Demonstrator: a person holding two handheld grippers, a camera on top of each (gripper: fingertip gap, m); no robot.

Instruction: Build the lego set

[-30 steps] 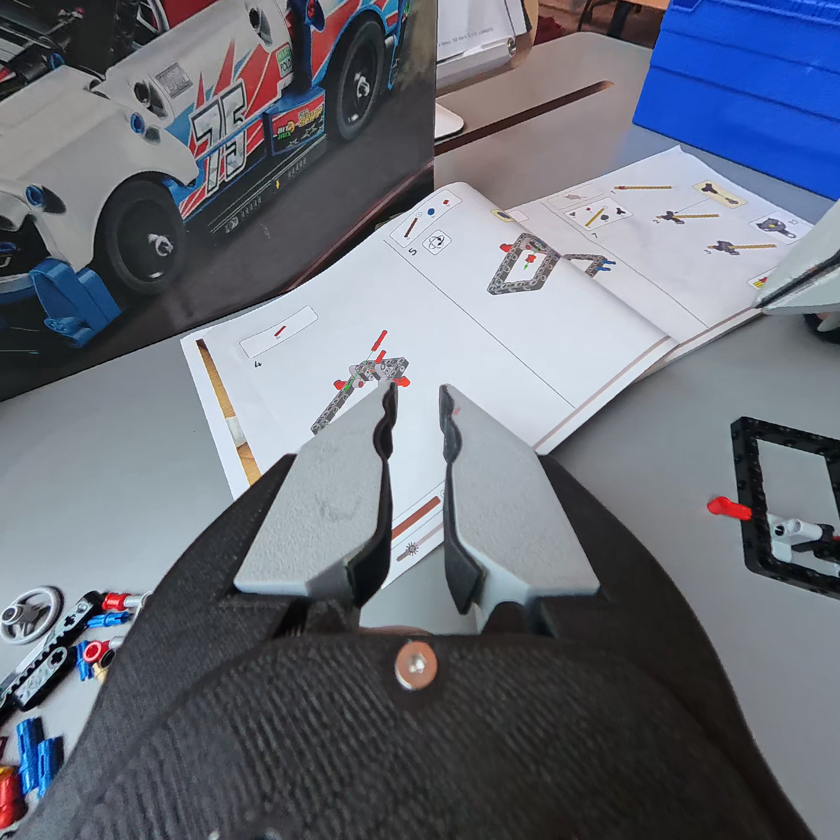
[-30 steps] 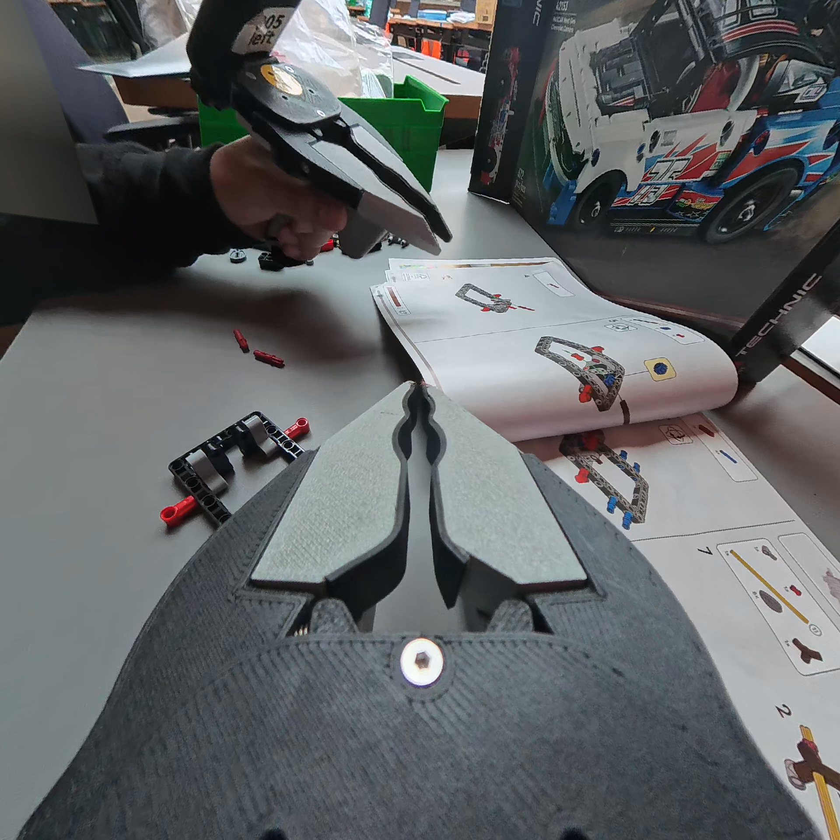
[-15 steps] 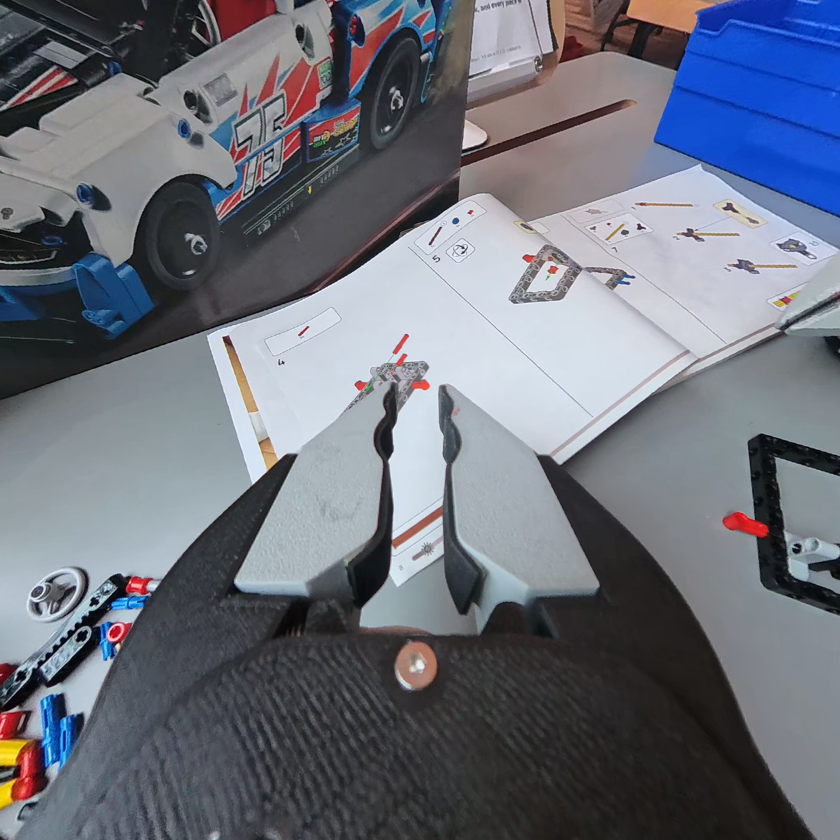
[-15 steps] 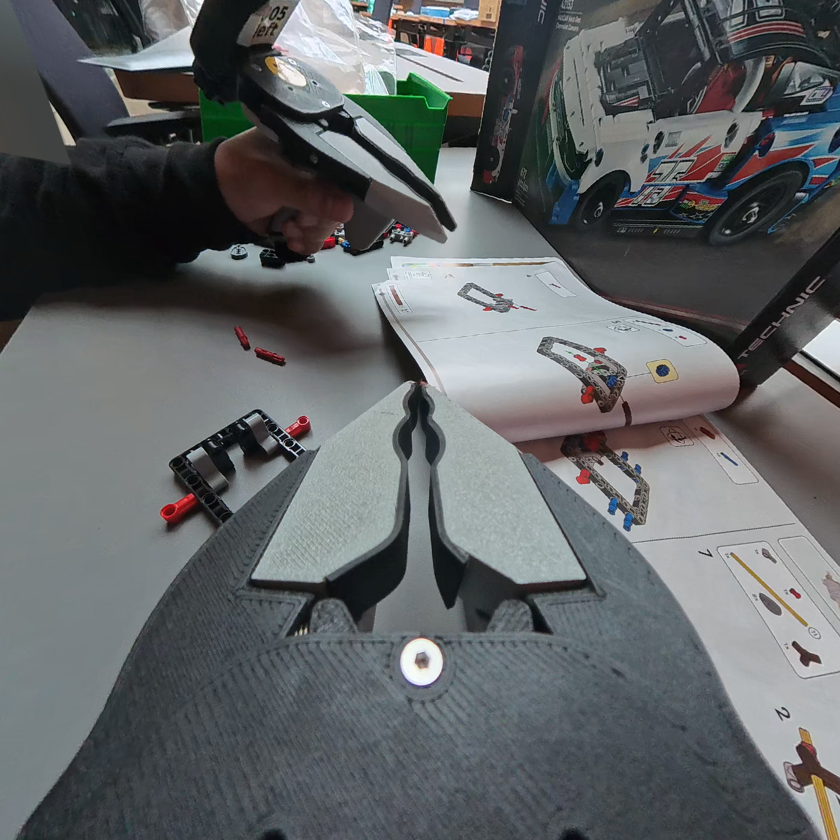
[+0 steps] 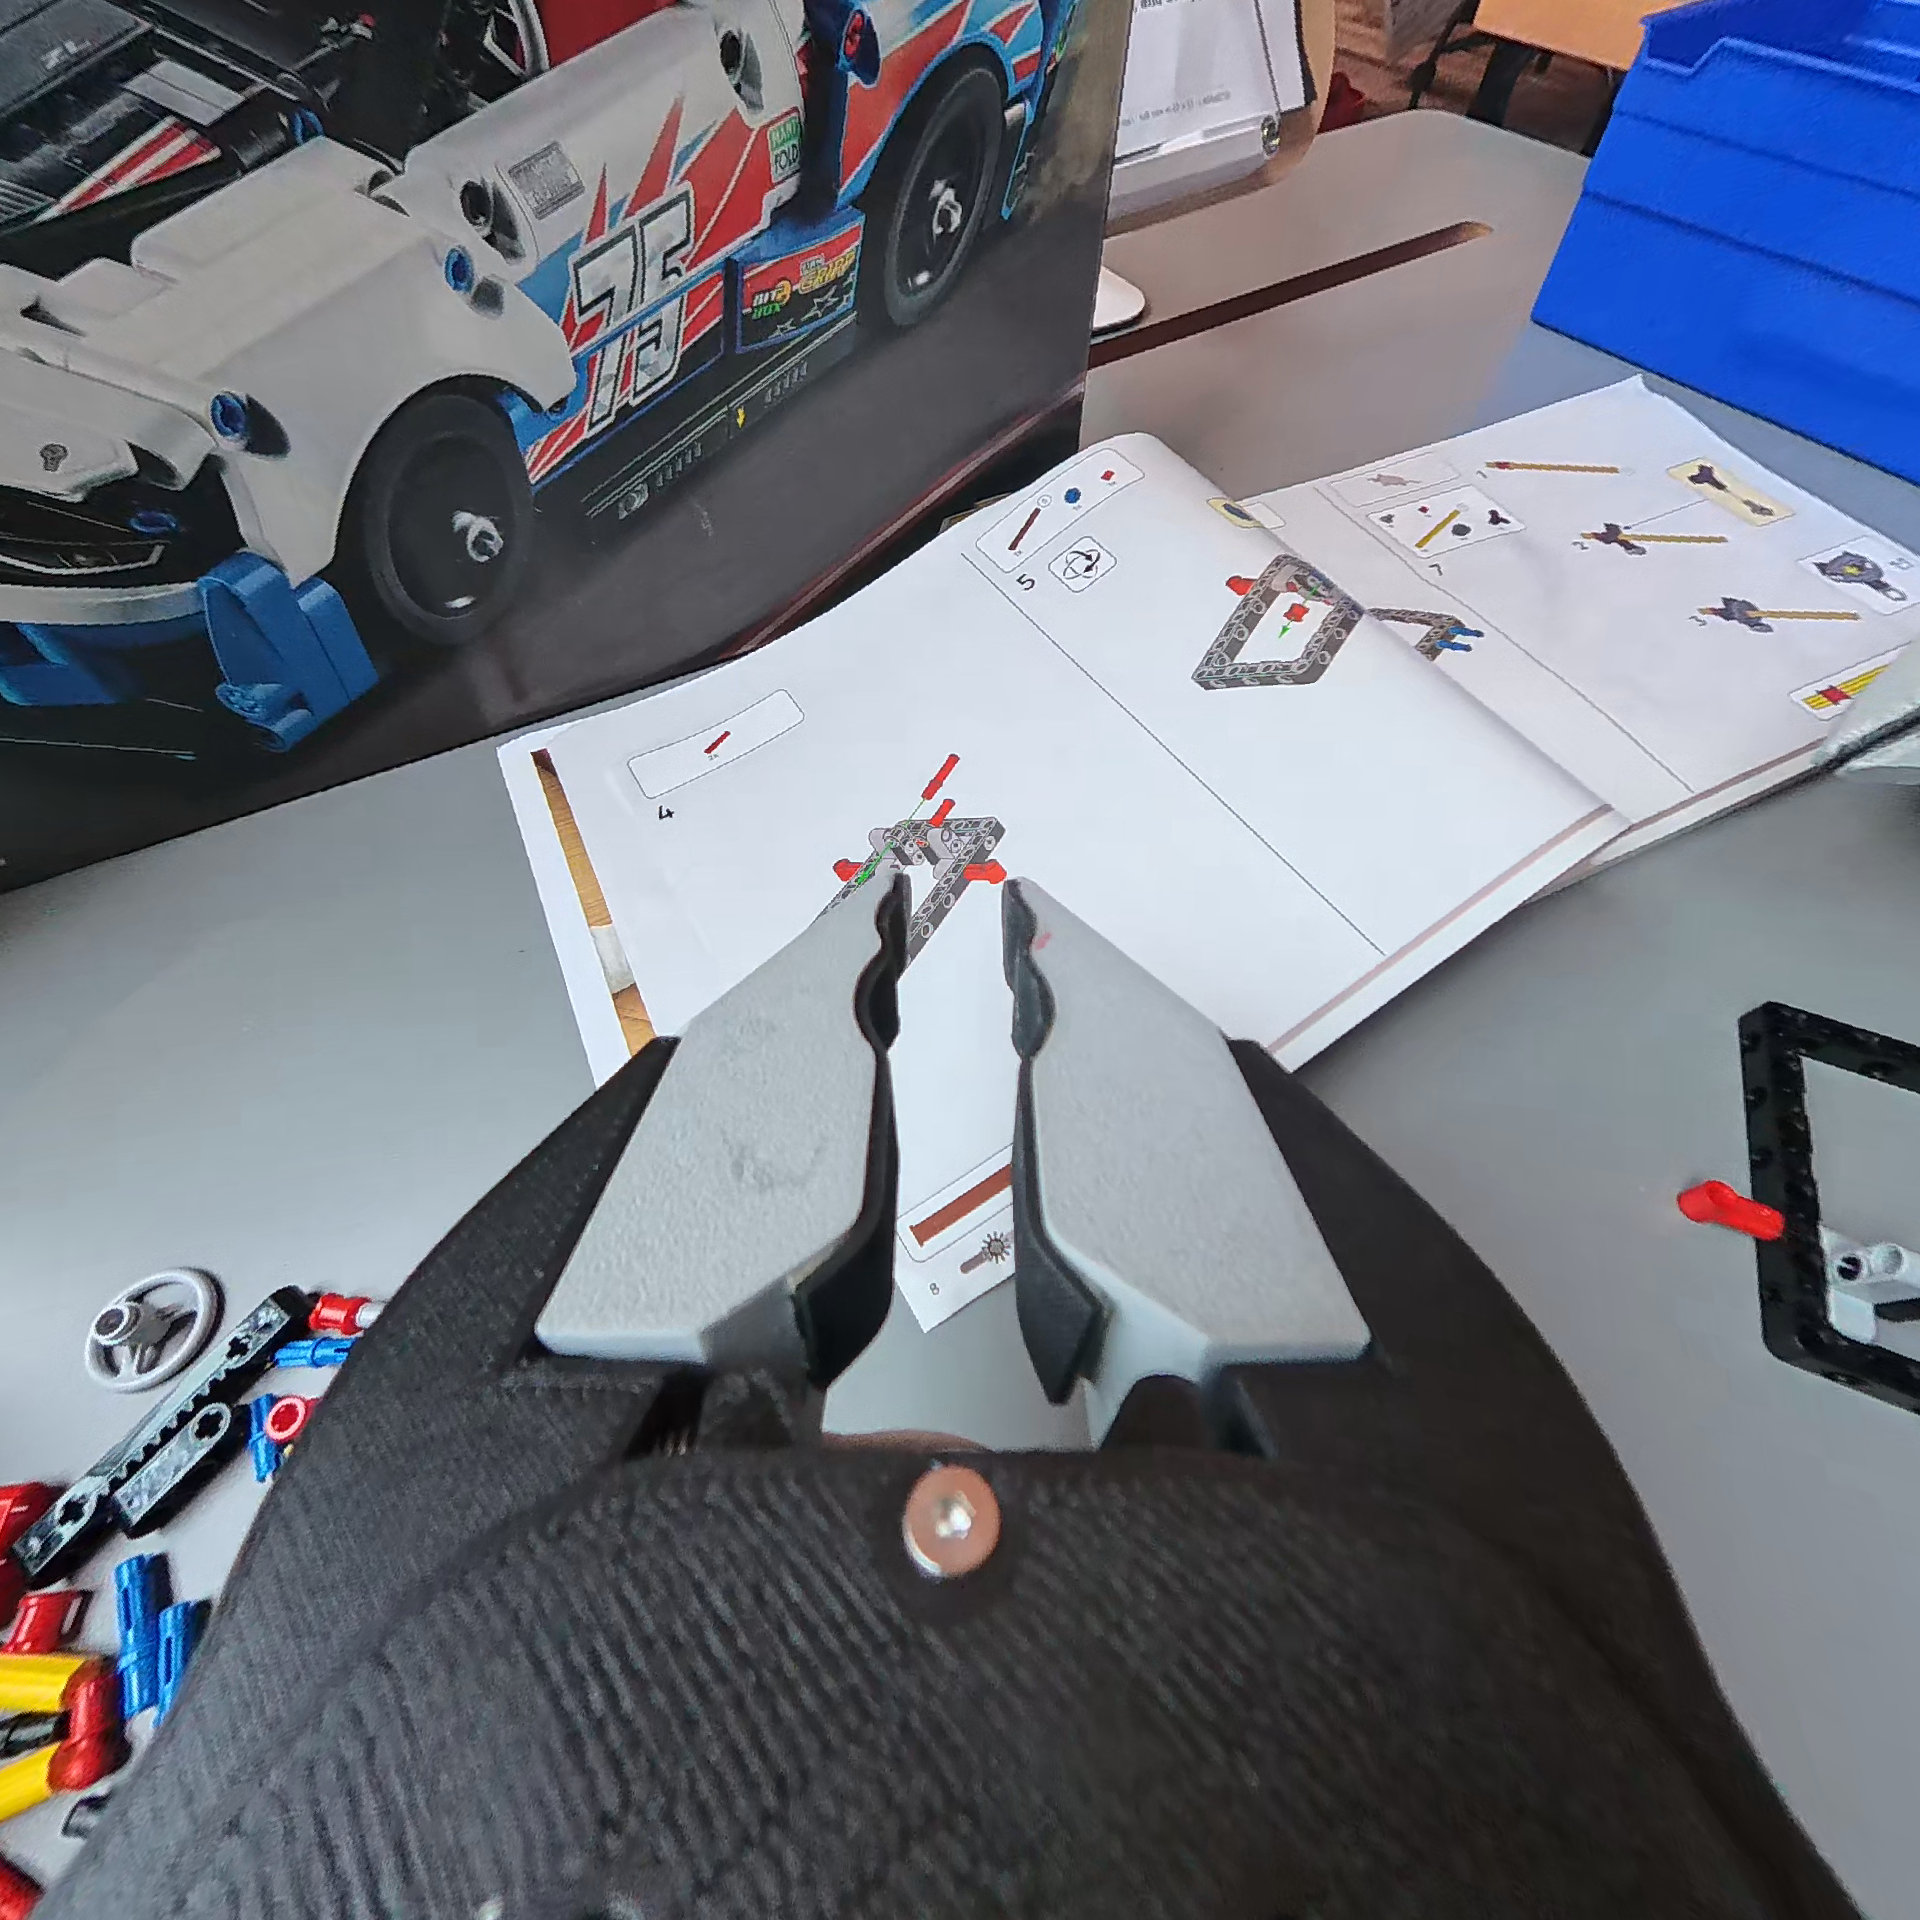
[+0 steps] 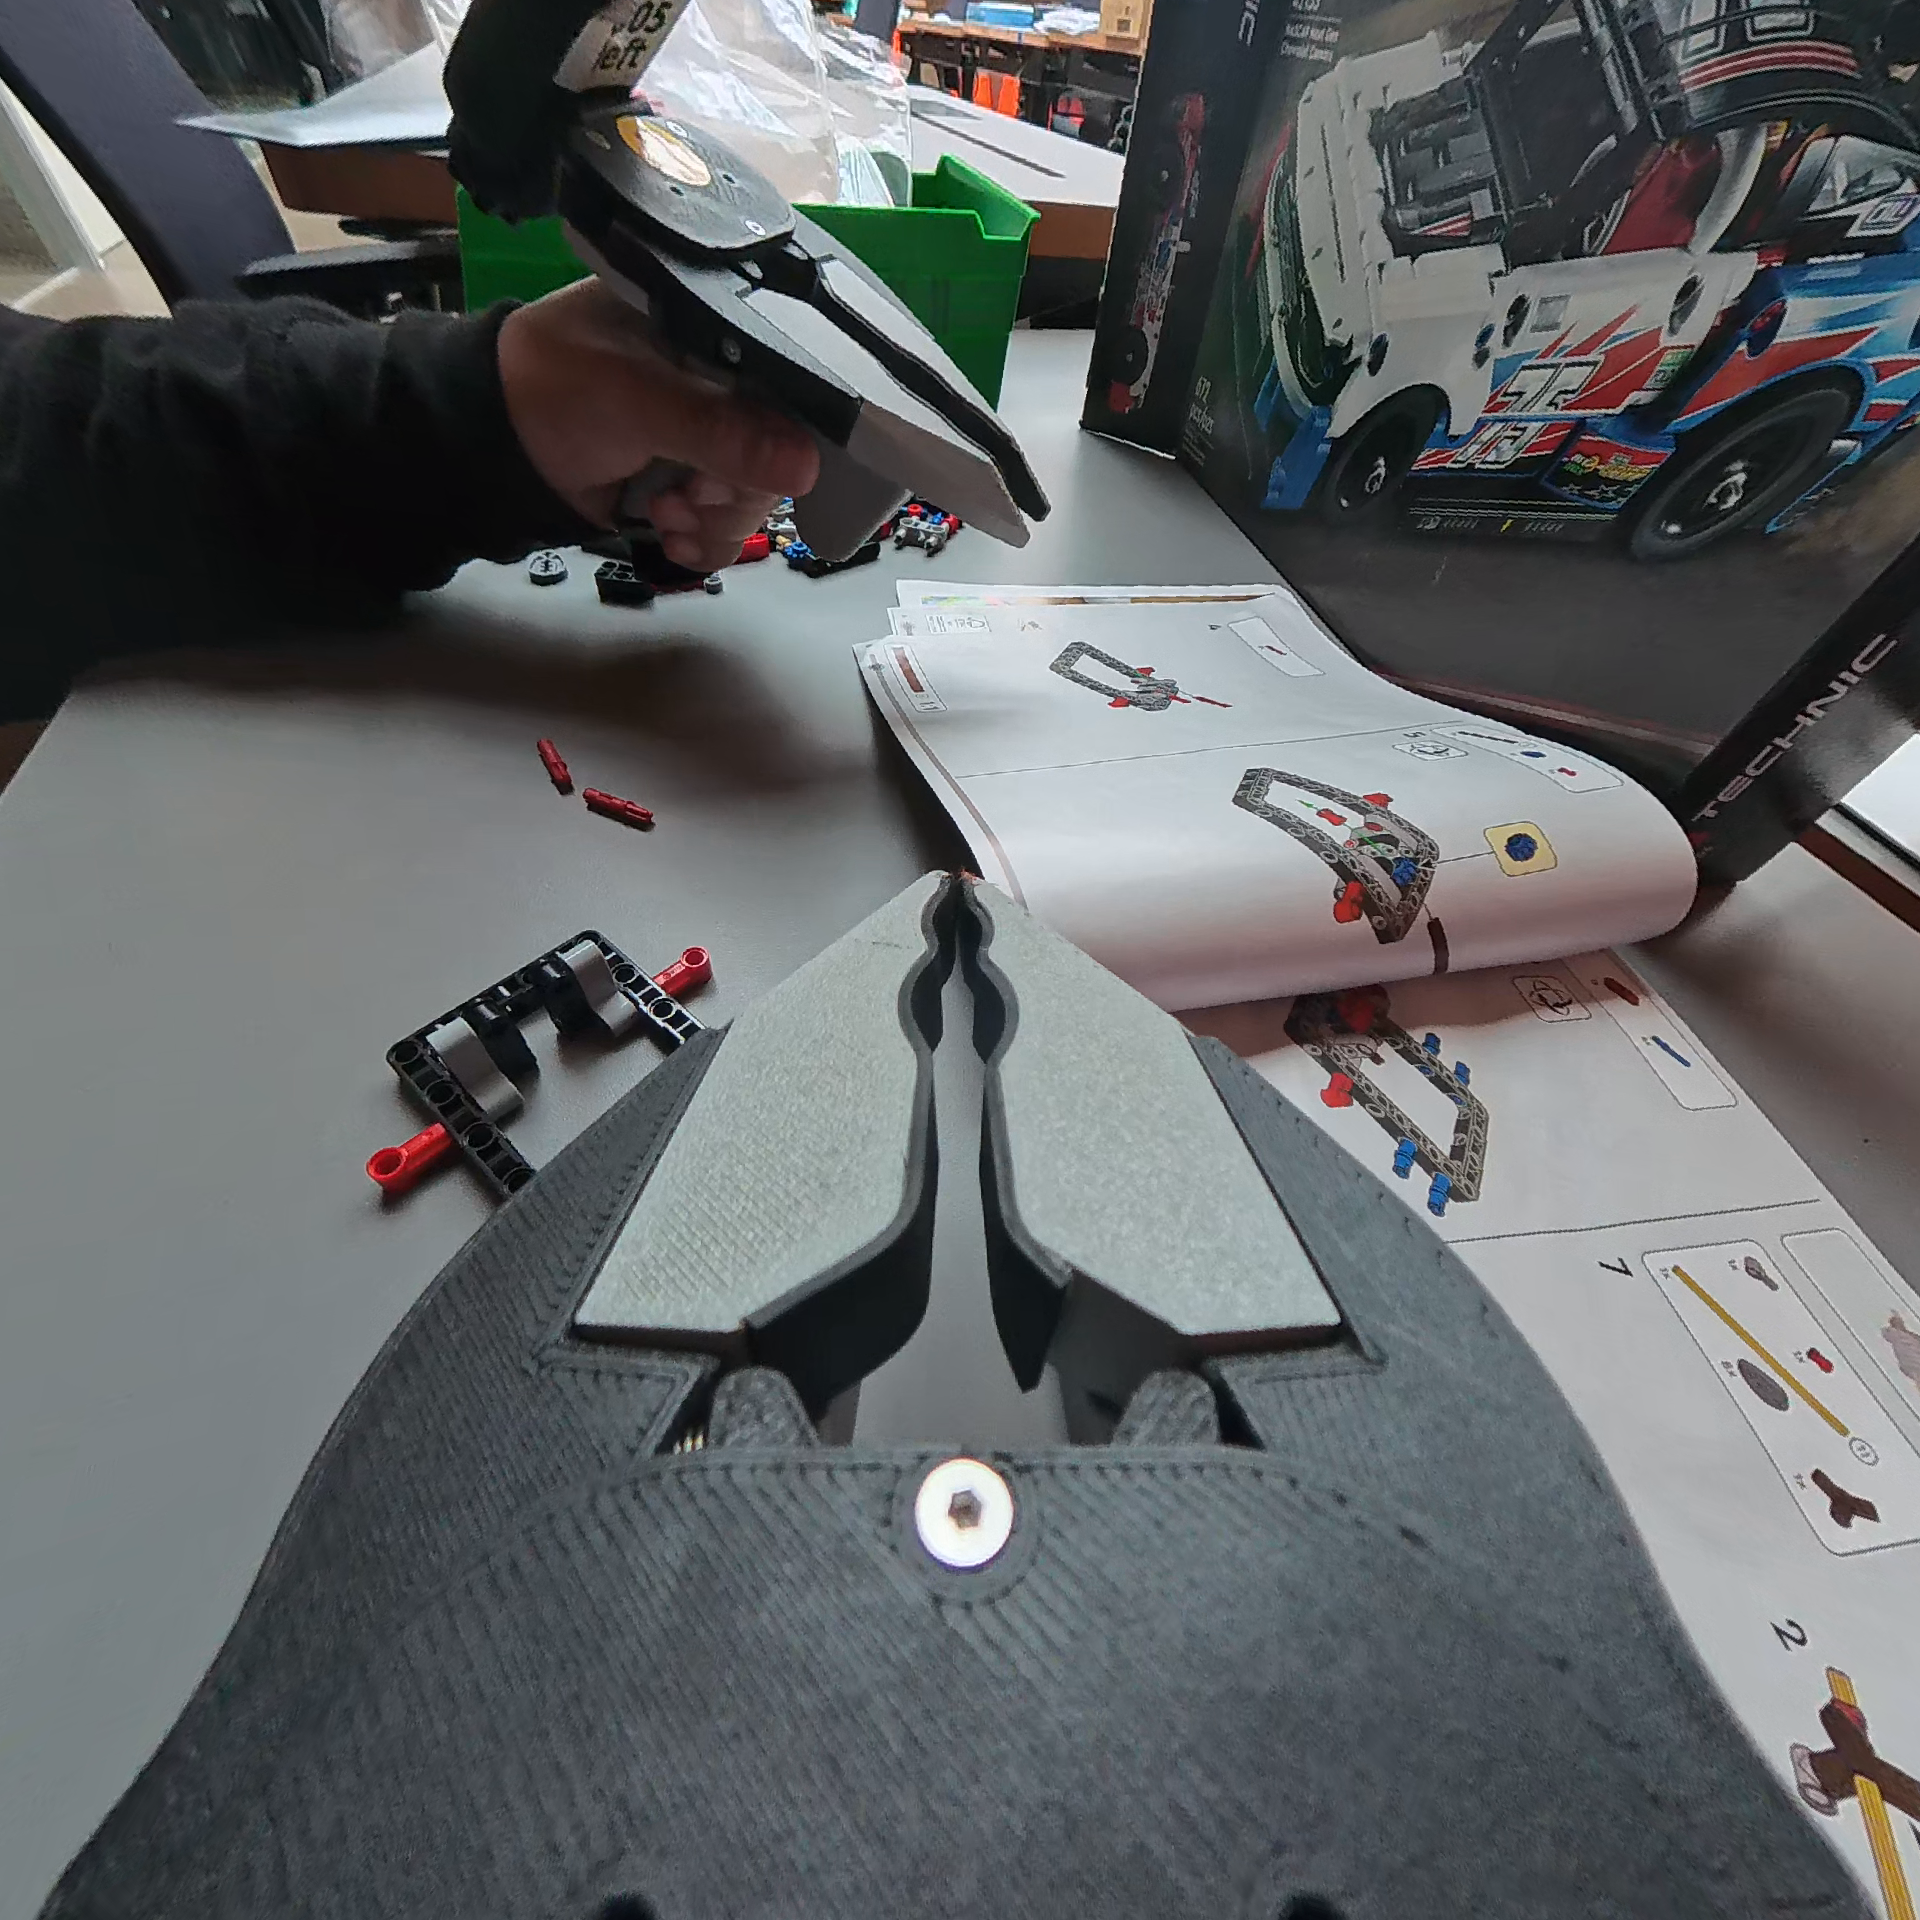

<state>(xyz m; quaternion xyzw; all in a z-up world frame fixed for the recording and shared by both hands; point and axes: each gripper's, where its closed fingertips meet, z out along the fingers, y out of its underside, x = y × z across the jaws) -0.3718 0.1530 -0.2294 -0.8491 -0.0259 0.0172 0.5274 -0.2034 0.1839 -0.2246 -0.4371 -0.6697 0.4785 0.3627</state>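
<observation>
A black lego frame (image 6: pixel 457 1101) with grey pieces and red pins lies flat on the grey table, left of my right gripper (image 6: pixel 956 883); its edge also shows in the left wrist view (image 5: pixel 1782 1143). My right gripper is shut, with a tiny red speck at its tips; I cannot tell if that is a piece. My left gripper (image 5: pixel 951 894) is open and empty, held above the open instruction booklet (image 5: pixel 1091 748). It shows in the right wrist view (image 6: pixel 1023 504), held in a hand. Two loose red pins (image 6: pixel 597 790) lie on the table.
The set's box (image 5: pixel 416 312) stands behind the booklet (image 6: pixel 1299 748). A pile of small loose parts (image 5: pixel 156 1455) lies at the left, by the hand (image 6: pixel 831 540). A blue bin (image 5: pixel 1766 208) stands at the back right, a green bin (image 6: pixel 935 260) beyond the hand. The tips of one gripper are about 20 centimeters away from the tips of the other.
My left gripper has drifted a little, so the box and booklet sit further right in its view. Its jaws stay open. My right gripper has not moved.
</observation>
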